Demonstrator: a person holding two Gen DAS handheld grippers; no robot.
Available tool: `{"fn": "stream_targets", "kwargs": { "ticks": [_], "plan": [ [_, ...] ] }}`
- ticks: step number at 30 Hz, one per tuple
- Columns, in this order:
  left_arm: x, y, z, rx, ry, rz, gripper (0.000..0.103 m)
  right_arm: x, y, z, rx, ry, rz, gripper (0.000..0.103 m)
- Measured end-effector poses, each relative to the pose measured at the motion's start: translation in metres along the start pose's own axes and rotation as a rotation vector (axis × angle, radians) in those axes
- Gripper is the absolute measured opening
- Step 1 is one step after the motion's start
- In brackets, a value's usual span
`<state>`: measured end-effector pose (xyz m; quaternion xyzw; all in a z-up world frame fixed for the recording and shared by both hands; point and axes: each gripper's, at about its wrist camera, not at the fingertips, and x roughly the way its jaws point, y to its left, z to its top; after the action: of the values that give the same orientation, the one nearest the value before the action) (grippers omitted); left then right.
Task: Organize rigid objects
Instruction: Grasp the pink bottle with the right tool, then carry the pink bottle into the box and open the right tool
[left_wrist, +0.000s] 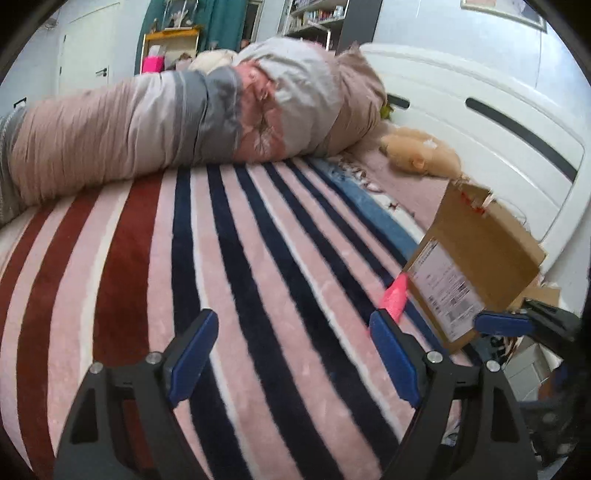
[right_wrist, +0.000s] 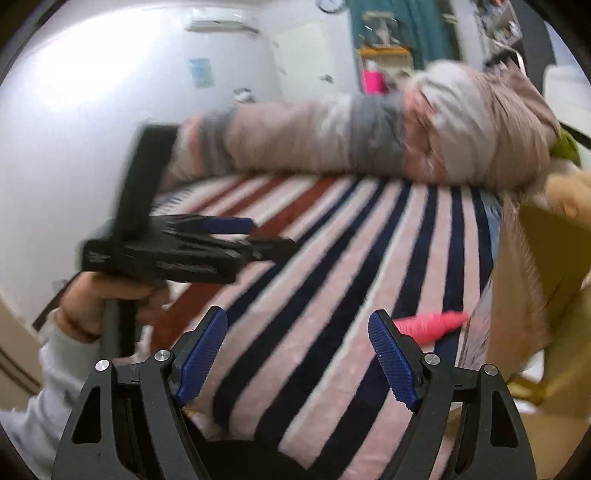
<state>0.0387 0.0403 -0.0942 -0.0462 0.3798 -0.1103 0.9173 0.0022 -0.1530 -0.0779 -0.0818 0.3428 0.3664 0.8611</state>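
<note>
A pink cone-shaped object (left_wrist: 394, 297) lies on the striped blanket (left_wrist: 236, 266) right beside a cardboard box (left_wrist: 469, 266). It also shows in the right wrist view (right_wrist: 430, 325), next to the box (right_wrist: 532, 280). My left gripper (left_wrist: 291, 354) is open and empty, low over the blanket, with the pink object just beyond its right finger. My right gripper (right_wrist: 297, 354) is open and empty, and the pink object lies just past its right finger. The left gripper (right_wrist: 236, 236) also shows in the right wrist view, held by a hand.
A rolled duvet and pillows (left_wrist: 184, 118) lie across the far side of the bed. A plush toy (left_wrist: 421, 155) rests by the white headboard (left_wrist: 498, 110). Shelves and a yellow cabinet (left_wrist: 170, 44) stand behind the bed.
</note>
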Motion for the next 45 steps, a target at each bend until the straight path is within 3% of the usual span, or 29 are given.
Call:
{"fn": "stream_targets", "kwargs": {
  "ticks": [3,7,10,16,19,21,23,26,29,30,32,34,35,36,37,39,43,45],
  "plan": [
    [0.006,0.001,-0.005,0.025,-0.028,0.054,0.082,0.040,-0.014,-0.011,0.056,0.064,-0.115,0.077],
    [0.015,0.007,-0.009,-0.024,-0.031,0.030,0.082,0.080,-0.048,-0.018,0.152,0.148,-0.247,0.078],
    [0.015,0.009,-0.009,-0.028,-0.038,0.047,0.082,0.094,-0.069,-0.016,0.211,0.115,-0.287,0.078],
    [0.015,0.017,-0.009,-0.074,-0.042,0.039,0.082,0.123,-0.077,-0.002,0.179,0.114,-0.400,0.080],
    [0.014,0.021,-0.010,-0.089,-0.046,0.054,0.082,0.131,-0.081,-0.003,0.169,0.132,-0.432,0.057],
    [0.013,0.023,-0.010,-0.101,-0.048,0.049,0.082,0.136,-0.089,-0.007,0.191,0.147,-0.443,0.036],
    [0.013,0.024,-0.010,-0.108,-0.049,0.050,0.082,0.136,-0.094,-0.011,0.215,0.140,-0.433,0.033],
    [0.014,0.026,-0.011,-0.110,-0.045,0.057,0.082,0.132,-0.093,-0.008,0.214,0.132,-0.410,0.033],
    [0.014,0.027,-0.010,-0.113,-0.045,0.059,0.082,0.131,-0.087,-0.001,0.205,0.131,-0.407,0.068],
    [0.014,0.027,-0.010,-0.115,-0.047,0.057,0.082,0.131,-0.086,0.003,0.212,0.115,-0.385,0.072],
    [0.014,0.028,-0.010,-0.119,-0.049,0.057,0.082,0.137,-0.087,0.011,0.224,0.124,-0.415,0.072],
    [0.015,0.028,-0.010,-0.120,-0.047,0.064,0.082,0.147,-0.094,0.018,0.247,0.141,-0.437,0.069],
    [0.015,0.030,-0.011,-0.121,-0.046,0.067,0.082,0.153,-0.099,0.020,0.254,0.156,-0.453,0.058],
    [0.016,0.031,-0.011,-0.123,-0.045,0.070,0.082,0.159,-0.105,0.021,0.252,0.172,-0.486,0.035],
    [0.016,0.033,-0.011,-0.130,-0.044,0.069,0.082,0.161,-0.108,0.019,0.247,0.180,-0.501,0.031],
    [0.015,0.037,-0.012,-0.146,-0.043,0.064,0.082,0.157,-0.105,0.017,0.218,0.172,-0.474,0.027],
    [0.016,0.039,-0.013,-0.154,-0.039,0.053,0.082,0.136,-0.076,0.006,0.116,0.151,-0.228,0.027],
    [0.018,0.038,-0.013,-0.150,-0.032,0.051,0.082,0.129,-0.060,-0.003,0.059,0.172,-0.162,0.027]
  ]
}}
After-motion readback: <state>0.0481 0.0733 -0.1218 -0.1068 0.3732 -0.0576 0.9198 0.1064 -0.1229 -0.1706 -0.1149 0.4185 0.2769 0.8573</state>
